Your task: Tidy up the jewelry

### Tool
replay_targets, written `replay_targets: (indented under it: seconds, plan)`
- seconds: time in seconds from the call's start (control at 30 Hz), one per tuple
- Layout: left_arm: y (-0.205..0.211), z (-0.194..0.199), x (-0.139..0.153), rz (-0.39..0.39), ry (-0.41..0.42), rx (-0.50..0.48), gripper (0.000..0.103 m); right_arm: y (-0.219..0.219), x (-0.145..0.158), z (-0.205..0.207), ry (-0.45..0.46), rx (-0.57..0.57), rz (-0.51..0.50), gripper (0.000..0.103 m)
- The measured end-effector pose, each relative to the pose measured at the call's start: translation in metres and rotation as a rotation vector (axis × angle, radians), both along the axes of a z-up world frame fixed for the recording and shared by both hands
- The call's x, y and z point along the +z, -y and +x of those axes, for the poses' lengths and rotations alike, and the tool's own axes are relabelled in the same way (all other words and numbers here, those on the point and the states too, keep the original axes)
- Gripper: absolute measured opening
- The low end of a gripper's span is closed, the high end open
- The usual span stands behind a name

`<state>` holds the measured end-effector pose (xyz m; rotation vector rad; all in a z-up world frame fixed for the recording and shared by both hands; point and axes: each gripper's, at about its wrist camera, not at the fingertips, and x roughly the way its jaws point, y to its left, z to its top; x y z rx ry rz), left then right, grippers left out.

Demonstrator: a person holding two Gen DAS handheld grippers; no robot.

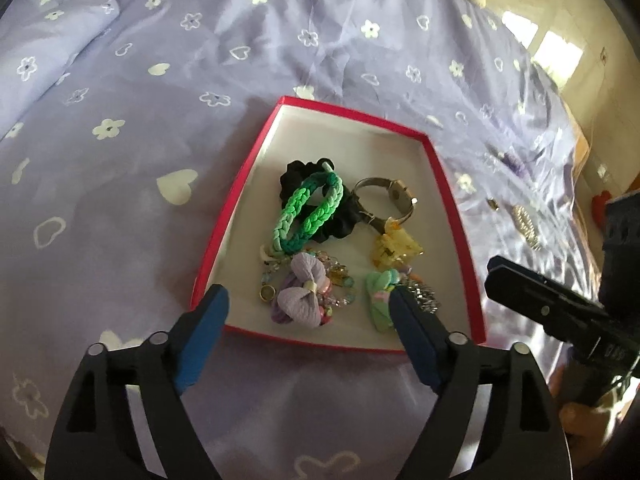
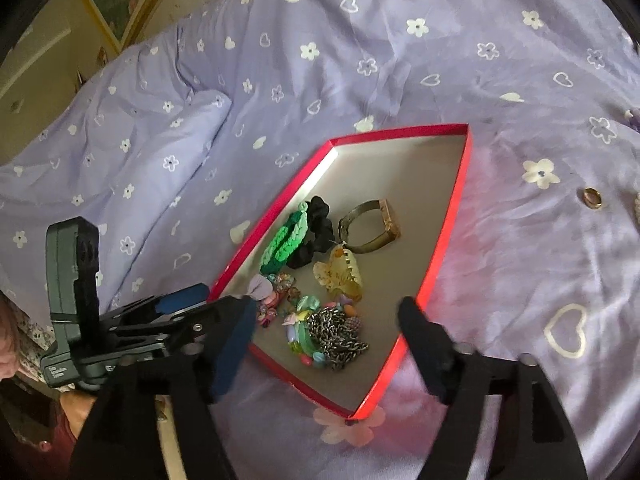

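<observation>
A red box (image 1: 240, 184) with a white inside lies on the lilac bedspread. It holds a green braided band (image 1: 308, 212), a black scrunchie (image 1: 296, 172), a watch (image 1: 390, 196), a yellow claw clip (image 1: 396, 252), a lilac bow (image 1: 302, 294), a beaded bracelet and a metal chain (image 2: 334, 334). My left gripper (image 1: 308, 300) is open and empty over the box's near edge. My right gripper (image 2: 326, 316) is open and empty above the box (image 2: 448, 240). A gold ring (image 2: 592, 198) lies on the bedspread to the right of the box.
The bedspread (image 1: 120, 184) has folds and a pillow (image 2: 132, 148) at the far left. More small jewelry (image 1: 526, 224) lies on the cloth right of the box. The right gripper (image 1: 552, 308) shows at the right of the left wrist view.
</observation>
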<state>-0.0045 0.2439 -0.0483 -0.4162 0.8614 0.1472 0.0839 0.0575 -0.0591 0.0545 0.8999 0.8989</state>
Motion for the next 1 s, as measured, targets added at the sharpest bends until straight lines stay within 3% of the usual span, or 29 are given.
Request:
replay_targets:
  seconds: [0.4, 0.53, 0.67, 1.0]
  plan:
    - [0.008, -0.033, 0.009, 0.032, 0.010, 0.079, 0.092, 0.021, -0.004, -0.018, 0.007, -0.020, 0.072, 0.092]
    - [0.015, -0.042, 0.015, 0.093, 0.011, 0.076, 0.092, 0.023, 0.002, -0.028, 0.046, -0.009, 0.052, 0.093]
    - [0.023, -0.054, 0.027, 0.181, 0.040, 0.072, 0.095, 0.027, 0.016, -0.039, 0.115, 0.002, 0.027, 0.102]
    - [0.036, -0.075, 0.058, 0.307, 0.085, 0.061, 0.101, 0.036, 0.051, -0.063, 0.234, 0.036, -0.049, 0.102]
